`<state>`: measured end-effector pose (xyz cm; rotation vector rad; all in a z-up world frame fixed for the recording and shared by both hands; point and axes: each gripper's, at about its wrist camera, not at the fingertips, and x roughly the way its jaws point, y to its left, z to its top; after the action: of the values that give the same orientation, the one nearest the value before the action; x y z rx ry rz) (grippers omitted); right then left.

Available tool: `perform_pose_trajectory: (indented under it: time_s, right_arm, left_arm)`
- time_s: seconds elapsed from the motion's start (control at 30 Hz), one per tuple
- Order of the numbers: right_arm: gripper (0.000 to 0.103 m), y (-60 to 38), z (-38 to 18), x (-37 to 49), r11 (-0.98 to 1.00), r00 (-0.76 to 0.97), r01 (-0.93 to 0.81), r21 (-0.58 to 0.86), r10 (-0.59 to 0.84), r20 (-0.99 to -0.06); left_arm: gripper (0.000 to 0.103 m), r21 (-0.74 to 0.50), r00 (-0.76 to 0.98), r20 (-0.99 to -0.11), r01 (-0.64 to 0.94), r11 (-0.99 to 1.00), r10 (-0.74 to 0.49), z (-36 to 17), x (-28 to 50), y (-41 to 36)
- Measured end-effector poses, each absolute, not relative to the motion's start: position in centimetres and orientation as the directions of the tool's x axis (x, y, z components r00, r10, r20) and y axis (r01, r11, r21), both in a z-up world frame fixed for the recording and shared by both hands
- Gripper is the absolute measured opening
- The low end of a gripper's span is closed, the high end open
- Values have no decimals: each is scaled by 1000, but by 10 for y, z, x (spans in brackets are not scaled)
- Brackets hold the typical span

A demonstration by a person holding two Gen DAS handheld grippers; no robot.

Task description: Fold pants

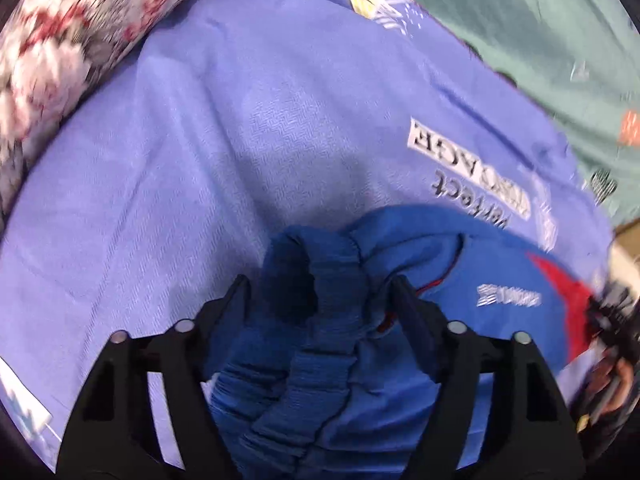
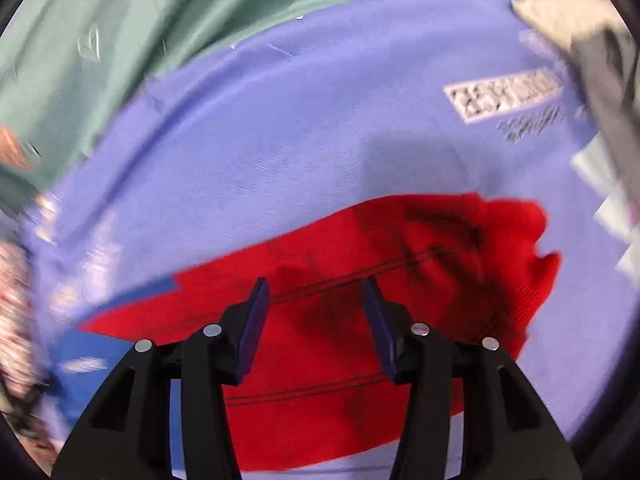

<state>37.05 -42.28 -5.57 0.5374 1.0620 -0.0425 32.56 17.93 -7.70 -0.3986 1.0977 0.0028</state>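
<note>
— Where are we seeing the pants point(image 1: 320, 320)?

— They are lying on the periwinkle sheet point(image 1: 200, 160), at the near edge of the left wrist view, the gathered blue waistband bunching up in the middle. The red part point(image 2: 380, 260) is spreading across the near half of the right wrist view. No container is showing.

— How are we holding the left gripper point(image 1: 318, 284)?

— We are tilting it steeply down over the waistband. Its fingers point(image 1: 404, 300) are standing wide apart with the bunched elastic sitting between them; we cannot tell whether the pads are pressing on it.

— And the right gripper point(image 2: 316, 286)?

— We are pointing it down at the red fabric. Its fingers point(image 2: 256, 312) are standing partly spread, pinching nothing, with the cloth lying beneath them.

— Anything else around?

— A floral bolster point(image 1: 60, 52) is lying far left, and green bedding point(image 2: 100, 40) is lying beyond the sheet.
</note>
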Motion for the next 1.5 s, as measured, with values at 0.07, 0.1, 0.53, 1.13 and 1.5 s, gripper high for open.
perform_pose_trajectory:
  time_s: [0.07, 0.1, 0.53, 1.13, 1.5]
  right_arm:
    - [56, -406, -36, 370, 925, 515, 194, 326, 187, -837]
    - [57, -396, -32, 370, 943, 519, 169, 286, 162, -839]
    - [67, -254, -37, 374, 955, 470, -251, 159, 264, -842]
    - [30, -238, -62, 413, 984, 591, 128, 127, 27, -806]
    - [53, -342, -76, 350, 986, 391, -11, 168, 159, -907]
  left_arm:
    - [89, -375, 514, -827, -202, 905, -228, -68, 316, 185]
    - [89, -378, 525, -820, -199, 904, -227, -65, 312, 184]
    - [96, -283, 570, -810, -171, 944, -139, -55, 297, 201]
    - [95, -195, 507, -855, -119, 974, -109, -82, 319, 168]
    - [95, -178, 539, -832, -39, 983, -129, -68, 306, 146]
